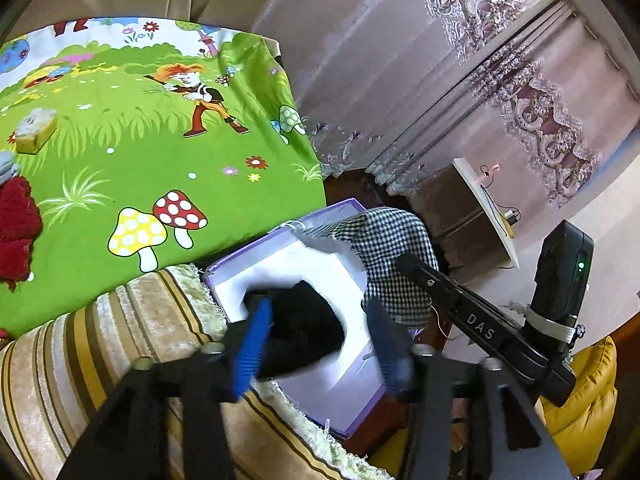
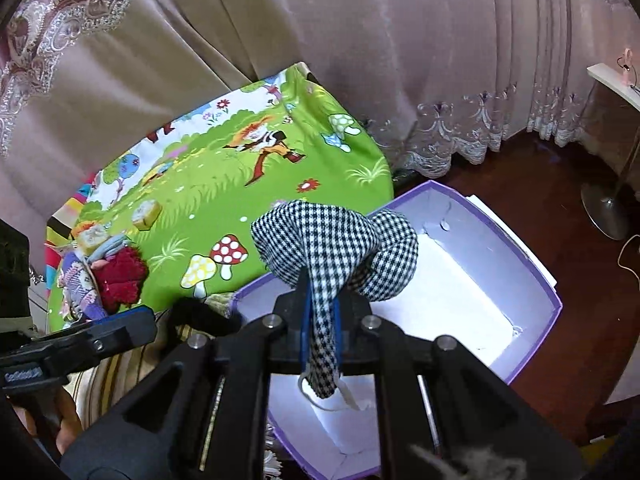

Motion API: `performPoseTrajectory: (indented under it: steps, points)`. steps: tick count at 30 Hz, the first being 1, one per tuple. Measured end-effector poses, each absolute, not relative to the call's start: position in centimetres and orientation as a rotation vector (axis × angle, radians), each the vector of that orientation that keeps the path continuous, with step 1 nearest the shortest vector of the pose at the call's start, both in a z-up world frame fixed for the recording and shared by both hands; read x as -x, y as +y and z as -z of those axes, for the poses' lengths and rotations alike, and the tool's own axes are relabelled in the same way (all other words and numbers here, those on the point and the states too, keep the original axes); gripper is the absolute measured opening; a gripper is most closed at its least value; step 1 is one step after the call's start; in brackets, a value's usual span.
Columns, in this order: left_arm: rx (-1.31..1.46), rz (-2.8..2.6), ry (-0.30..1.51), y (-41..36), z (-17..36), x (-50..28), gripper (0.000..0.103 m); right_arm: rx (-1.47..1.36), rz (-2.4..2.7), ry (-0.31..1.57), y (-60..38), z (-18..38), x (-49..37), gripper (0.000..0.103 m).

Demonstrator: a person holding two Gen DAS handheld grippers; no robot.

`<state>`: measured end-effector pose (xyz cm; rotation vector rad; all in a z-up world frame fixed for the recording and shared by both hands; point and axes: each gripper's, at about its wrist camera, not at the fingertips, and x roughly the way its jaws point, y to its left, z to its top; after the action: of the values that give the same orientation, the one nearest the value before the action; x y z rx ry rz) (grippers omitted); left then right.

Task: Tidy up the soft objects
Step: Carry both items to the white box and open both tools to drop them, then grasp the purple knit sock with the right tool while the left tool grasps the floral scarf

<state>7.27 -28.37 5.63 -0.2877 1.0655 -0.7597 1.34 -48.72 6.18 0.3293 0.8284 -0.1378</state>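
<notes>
Right gripper (image 2: 320, 332) is clamping the checked cloth (image 2: 336, 240) over the purple box (image 2: 536, 276) while left gripper (image 1: 316, 340) is hanging released above the black item (image 1: 304, 320), so the cloth risks snagging the far rim and spilling toward the green sheet (image 1: 160, 140).

Your left gripper (image 1: 320, 340) has black arms with round silver screws and blue ribbed pads (image 1: 250, 350) on its fingers. Your right gripper (image 2: 320, 320) looks the same — black links, shiny screws, thin blue pads. Its long black handle says "DAS" in white letters, and a black box with a tiny green light is strapped on.
</notes>
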Motion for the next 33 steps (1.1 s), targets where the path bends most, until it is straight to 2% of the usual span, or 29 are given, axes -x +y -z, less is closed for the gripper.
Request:
performPoseTrajectory:
  steps: [1,2,3,4,5,17,33]
  points:
    - [0.283,0.759,1.063,-28.4,-5.7,-7.2,0.058,-0.323,0.148,0.835,-48.8,-6.1,-1.4,0.031]
    - [0.277,0.756,1.059,-28.5,-5.8,-7.1,0.058,-0.316,0.159,0.837,-48.9,-6.0,-1.5,0.050]
    - [0.272,0.749,1.055,-28.4,-5.9,-7.1,0.059,-0.309,0.168,0.832,-48.8,-6.1,-1.4,0.061]
    - [0.270,0.744,1.051,-28.3,-6.0,-7.1,0.059,-0.302,0.178,0.823,-48.8,-6.2,-1.3,0.077]
    - [0.270,0.739,1.047,-28.1,-6.1,-7.1,0.059,-0.294,0.187,0.809,-48.7,-6.5,-1.2,0.082]
    - [0.248,0.647,0.962,-24.9,-7.6,-6.6,0.060,-0.205,0.168,0.793,-45.9,-7.8,-1.6,0.082]
    - [0.432,0.368,0.905,-9.4,-6.9,-7.9,0.060,-0.134,-0.033,0.826,-37.9,-8.7,-4.9,0.082]
